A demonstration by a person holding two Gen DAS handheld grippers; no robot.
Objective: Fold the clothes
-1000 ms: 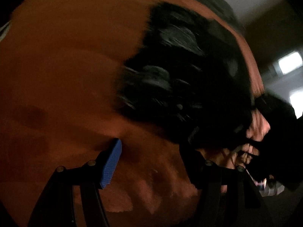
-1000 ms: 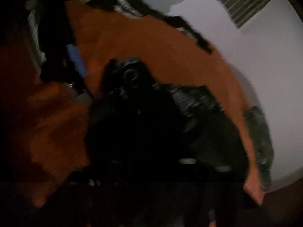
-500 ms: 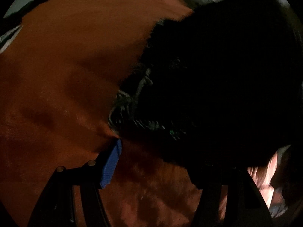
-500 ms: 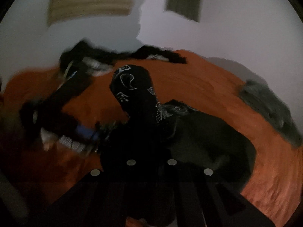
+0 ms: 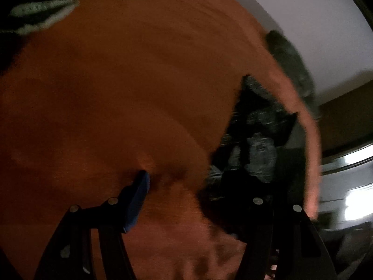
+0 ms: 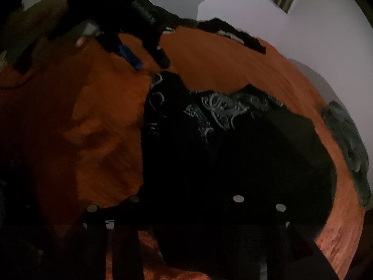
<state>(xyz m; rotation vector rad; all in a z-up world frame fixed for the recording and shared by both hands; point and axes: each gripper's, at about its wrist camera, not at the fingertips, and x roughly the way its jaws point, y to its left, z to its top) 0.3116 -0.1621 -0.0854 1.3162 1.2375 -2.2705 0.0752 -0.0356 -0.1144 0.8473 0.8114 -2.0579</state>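
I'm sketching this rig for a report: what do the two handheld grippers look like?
The left gripper has two black flat-bar fingers joined by round silver rivets; one finger carries a ribbed blue pad, and its other fingertip is too dark to make out. The right gripper shows the same black linkage bars with silver rivets, its fingertips lost in darkness. No cables, markings or sleeves are discernible.

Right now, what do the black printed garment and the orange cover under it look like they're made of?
Black garment with pale swirling print: soft, matte fabric, probably knit cotton; it slumps in loose folds. Orange bed cover: seemingly plush or fleecy textile; its surface shows a streaky nap, though blur leaves that uncertain.
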